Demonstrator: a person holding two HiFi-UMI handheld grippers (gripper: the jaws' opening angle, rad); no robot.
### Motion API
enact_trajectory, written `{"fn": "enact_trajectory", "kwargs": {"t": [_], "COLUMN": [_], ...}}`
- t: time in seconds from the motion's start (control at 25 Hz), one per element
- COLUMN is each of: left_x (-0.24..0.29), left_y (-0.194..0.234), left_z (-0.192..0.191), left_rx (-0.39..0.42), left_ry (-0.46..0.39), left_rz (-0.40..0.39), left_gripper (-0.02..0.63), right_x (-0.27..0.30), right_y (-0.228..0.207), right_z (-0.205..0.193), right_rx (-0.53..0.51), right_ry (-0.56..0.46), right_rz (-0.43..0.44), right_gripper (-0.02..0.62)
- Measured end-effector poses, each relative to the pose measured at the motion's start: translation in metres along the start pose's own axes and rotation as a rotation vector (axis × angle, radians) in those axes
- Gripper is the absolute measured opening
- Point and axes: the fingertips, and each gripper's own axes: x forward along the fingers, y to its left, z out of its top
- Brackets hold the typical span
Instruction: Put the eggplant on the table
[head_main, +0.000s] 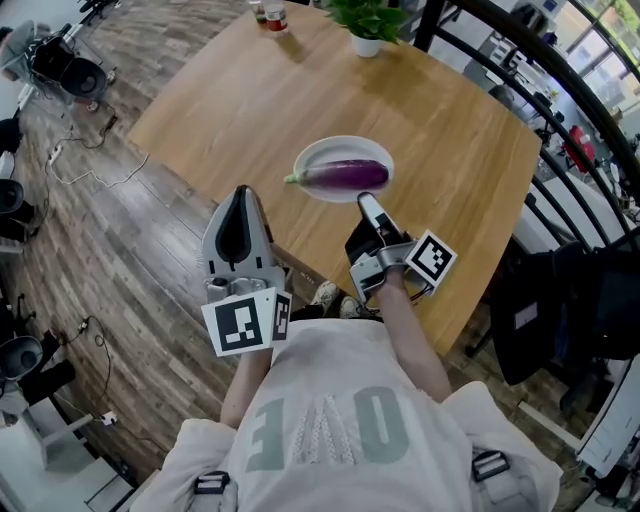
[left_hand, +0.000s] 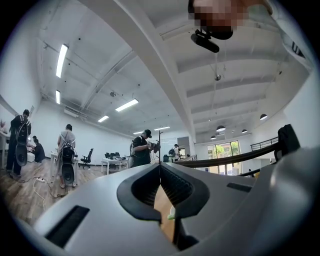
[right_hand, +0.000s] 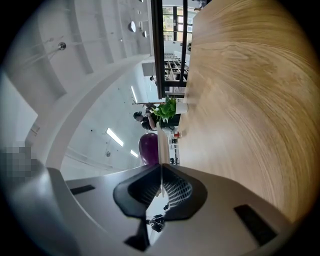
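A purple eggplant (head_main: 345, 175) with a green stem lies on a white plate (head_main: 312, 153) on the wooden table (head_main: 230, 100). My right gripper (head_main: 365, 200) is shut and empty; its tip sits just short of the plate's near rim. In the right gripper view, which is rolled sideways, the eggplant (right_hand: 148, 147) shows just beyond the closed tips of the right gripper (right_hand: 161, 167). My left gripper (head_main: 243, 192) hovers over the table's near-left edge, left of the plate, shut with nothing held. The left gripper (left_hand: 160, 165) points out across the room, and a sliver of table (left_hand: 162, 207) shows through its jaw hollow.
A potted plant (head_main: 367, 22) and small containers (head_main: 270, 14) stand at the table's far edge. A dark railing (head_main: 560, 90) and a black bag (head_main: 560, 300) lie to the right. Cables and equipment (head_main: 60, 65) cover the floor at left. Several people (left_hand: 141, 149) stand across the room.
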Motion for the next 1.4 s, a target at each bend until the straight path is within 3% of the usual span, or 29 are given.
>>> {"fn": "enact_trajectory", "kwargs": {"t": [0.52,0.76,1.12,1.4], "left_x": [0.015,0.016,0.012,0.009], "left_y": [0.008,0.015,0.025,0.03], "left_z": [-0.018,-0.027,-0.031,-0.033], "left_rx": [-0.009,-0.013,-0.006,0.003], "left_ry": [0.04,0.059,0.077,0.087], "left_rz": [-0.017,-0.002,0.03,0.042], "left_gripper": [0.009,0.009,0.009,0.009], "right_x": [0.015,0.02,0.015,0.015], "right_y": [-0.024,-0.055,-0.109,-0.122], "right_z": [-0.002,-0.001,-0.008,-0.015], "right_rx": [0.013,0.004,0.077,0.089], "right_ry": [0.02,0.052,0.064,0.07], "right_rz": [-0.026,-0.061,-0.142,-0.177], "right_gripper": [0.026,0.026,0.026,0.026]}}
